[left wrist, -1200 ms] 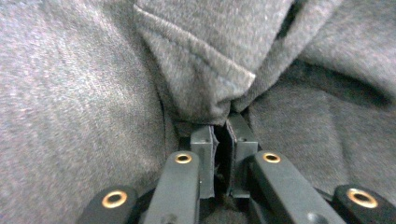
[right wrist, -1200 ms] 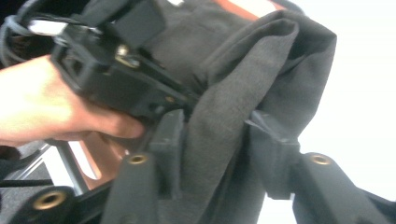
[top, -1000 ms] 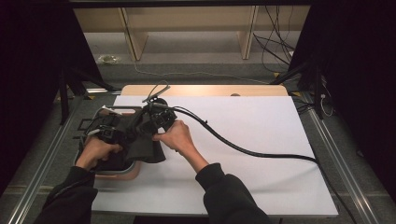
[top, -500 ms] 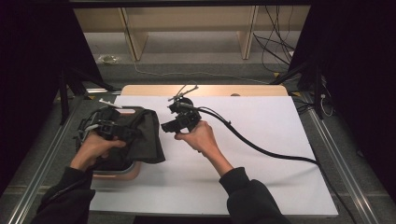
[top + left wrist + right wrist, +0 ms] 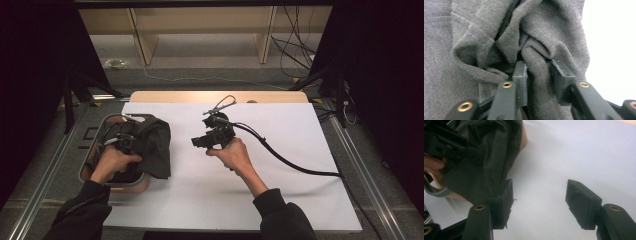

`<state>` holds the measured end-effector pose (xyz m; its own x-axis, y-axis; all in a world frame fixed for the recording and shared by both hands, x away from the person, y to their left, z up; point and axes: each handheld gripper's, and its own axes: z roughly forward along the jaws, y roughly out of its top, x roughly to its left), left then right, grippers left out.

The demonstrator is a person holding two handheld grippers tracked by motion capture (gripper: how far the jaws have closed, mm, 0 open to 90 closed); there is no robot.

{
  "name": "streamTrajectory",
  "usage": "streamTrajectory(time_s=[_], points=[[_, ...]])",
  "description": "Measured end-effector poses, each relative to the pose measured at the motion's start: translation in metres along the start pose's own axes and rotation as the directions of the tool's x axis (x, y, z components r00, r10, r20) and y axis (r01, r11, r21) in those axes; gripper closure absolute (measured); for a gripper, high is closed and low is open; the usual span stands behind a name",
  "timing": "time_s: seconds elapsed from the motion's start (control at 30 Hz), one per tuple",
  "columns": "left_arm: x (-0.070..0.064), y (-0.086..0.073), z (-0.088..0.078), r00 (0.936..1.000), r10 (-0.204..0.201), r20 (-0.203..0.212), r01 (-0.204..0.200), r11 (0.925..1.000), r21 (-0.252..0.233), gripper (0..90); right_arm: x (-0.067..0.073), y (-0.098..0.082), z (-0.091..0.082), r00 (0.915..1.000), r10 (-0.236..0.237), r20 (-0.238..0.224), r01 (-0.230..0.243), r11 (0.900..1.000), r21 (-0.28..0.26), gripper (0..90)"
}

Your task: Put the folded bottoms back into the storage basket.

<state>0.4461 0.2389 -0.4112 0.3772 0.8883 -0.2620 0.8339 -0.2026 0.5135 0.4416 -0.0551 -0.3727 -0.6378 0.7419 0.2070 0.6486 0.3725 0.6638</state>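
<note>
A dark grey garment (image 5: 152,145) lies bunched in and over a shallow tub (image 5: 86,172) at the table's left. My left gripper (image 5: 127,142) sits on top of it. In the left gripper view its jaws (image 5: 537,72) have just been closing and now pinch a fold of the grey cloth (image 5: 486,50) between the pads. My right gripper (image 5: 200,141) hangs over the white sheet to the right of the garment, pointing left. Its jaws (image 5: 539,202) stand open with nothing between them; the garment (image 5: 486,165) hangs past the left jaw.
A white sheet (image 5: 280,150) covers the table, with a wooden strip (image 5: 175,96) at its far edge. The right gripper's black cable (image 5: 290,162) trails across the sheet to the right. Metal rails (image 5: 372,190) border the table, and shelf legs and loose wires stand behind it.
The right hand has drawn its gripper rightward, off the garment and out over the white sheet. The left hand has stayed on the garment in the tub.
</note>
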Motion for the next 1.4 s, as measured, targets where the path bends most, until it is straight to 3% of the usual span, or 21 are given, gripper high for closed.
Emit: streamTrajectory(time_s=[0.07,0.2,0.27,0.37,0.67,0.77,0.9,1.23,1.4], points=[[0.0,0.001,-0.004,0.9999,0.012,0.004,-0.012,0.9999,0.002,70.9,-0.004,-0.004,-0.001,0.9999,0.012,-0.005,-0.012,1.0,-0.001,40.2],[0.004,0.001,-0.014,0.9986,0.013,0.051,-0.011,0.9997,-0.024,78.9,-0.011,-0.01,-0.004,0.9996,0.029,-0.001,-0.029,1.0,-0.002,40.4],[0.006,0.002,-0.02,0.9987,0.019,0.047,-0.018,0.9995,-0.025,85.0,-0.015,-0.013,-0.006,0.9995,0.033,0.003,-0.033,0.999,-0.003,40.5],[0.012,0.0,-0.025,0.9975,0.023,0.067,-0.022,0.9996,-0.017,85.7,-0.019,-0.018,-0.01,0.999,0.044,0.003,-0.044,0.999,-0.008,40.8],[0.021,-0.005,-0.011,0.9982,0.001,0.06,-0.002,1.0,0.007,85.8,-0.03,-0.031,-0.027,0.9982,0.057,0.021,-0.056,0.998,-0.027,41.4],[0.022,-0.007,-0.005,0.9993,0.0,0.038,-0.001,0.9997,0.024,86.0,-0.034,-0.035,-0.031,0.9975,0.066,0.025,-0.065,0.997,-0.032,41.4],[0.025,-0.007,0.002,0.9989,-0.015,0.044,0.014,0.9993,0.034,86.0,-0.039,-0.042,-0.036,0.9965,0.079,0.029,-0.078,0.996,-0.037,41.5],[0.03,-0.007,0.036,0.9988,-0.013,-0.048,0.017,0.9948,0.1,86.3,-0.051,-0.056,-0.045,0.9939,0.102,0.042,-0.101,0.994,-0.039,41.7],[0.029,-0.007,0.036,0.9983,-0.014,-0.057,0.02,0.9952,0.096,85.6,-0.054,-0.061,-0.046,0.9935,0.103,0.05,-0.101,0.994,-0.036,41.7]])
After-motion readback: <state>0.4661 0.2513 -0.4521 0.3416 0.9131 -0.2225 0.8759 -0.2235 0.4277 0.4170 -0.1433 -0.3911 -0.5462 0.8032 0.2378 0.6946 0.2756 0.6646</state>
